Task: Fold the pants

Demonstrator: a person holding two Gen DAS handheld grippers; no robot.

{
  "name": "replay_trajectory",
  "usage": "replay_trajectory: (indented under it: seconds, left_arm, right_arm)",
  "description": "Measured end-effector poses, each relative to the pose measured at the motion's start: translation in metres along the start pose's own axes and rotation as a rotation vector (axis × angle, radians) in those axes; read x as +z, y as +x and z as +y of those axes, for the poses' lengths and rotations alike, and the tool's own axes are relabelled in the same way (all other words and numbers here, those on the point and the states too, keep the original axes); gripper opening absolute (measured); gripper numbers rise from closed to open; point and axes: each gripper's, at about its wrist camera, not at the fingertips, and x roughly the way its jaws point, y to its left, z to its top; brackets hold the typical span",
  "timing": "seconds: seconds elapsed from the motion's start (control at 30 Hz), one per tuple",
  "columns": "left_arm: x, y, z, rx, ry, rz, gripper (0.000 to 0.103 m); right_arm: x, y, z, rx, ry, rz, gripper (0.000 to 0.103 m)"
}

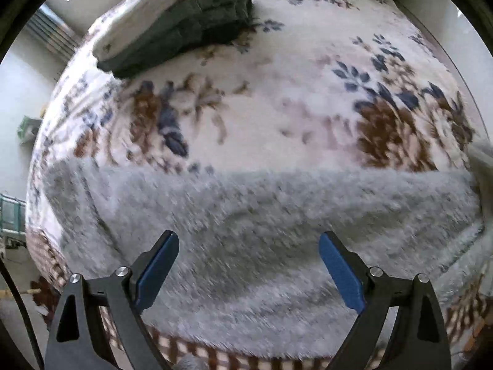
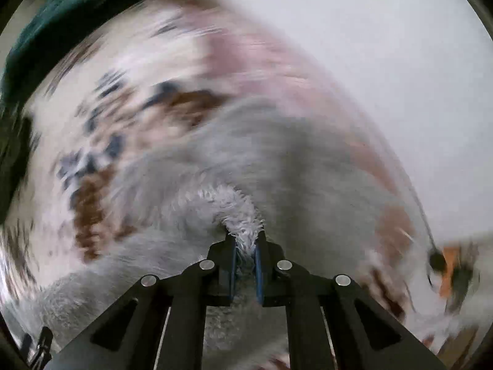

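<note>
The fluffy grey pants [image 1: 262,215] lie spread across the floral blanket [image 1: 277,108] on the bed, near its front edge. The right gripper [image 2: 246,256] pinches a tuft of them; the left gripper [image 1: 249,265] hovers above with fingers wide. A fold seems underway; next the left likely needs its own hold.

- L gripper [image 1: 249,240]: pointing steeply down, jaws wide apart, blue pads [image 1: 158,269] bare, nothing pinched btwn them.
- R gripper [image 2: 246,240]: also pointing steeply down, jaws nearly together, clamped on a tuft of fluffy grey pants [image 2: 243,215] at the tips.
</note>
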Motion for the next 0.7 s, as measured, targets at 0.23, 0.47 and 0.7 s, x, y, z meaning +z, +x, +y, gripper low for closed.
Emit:
replay_trajectory:
  seconds: [0.23, 0.47, 0.7]
  left_arm:
    - [-0.024, 0.003, -0.033, -0.065, 0.022, 0.066, 0.093]
    - [-0.026, 0.000, -0.054, -0.090, 0.070, 0.063, 0.093]
    - [-0.002, 0.003, -0.073, -0.043, 0.049, 0.017, 0.093]
  right_arm:
    - [-0.038, 0.031, -0.092, 0.056, 0.233, 0.208, 0.036]
    - [-0.015, -0.028, -0.098, 0.084, 0.331, -0.009, 0.057]
    - [0.084, 0.050, -0.050, 0.232, 0.335, 0.116, 0.058]
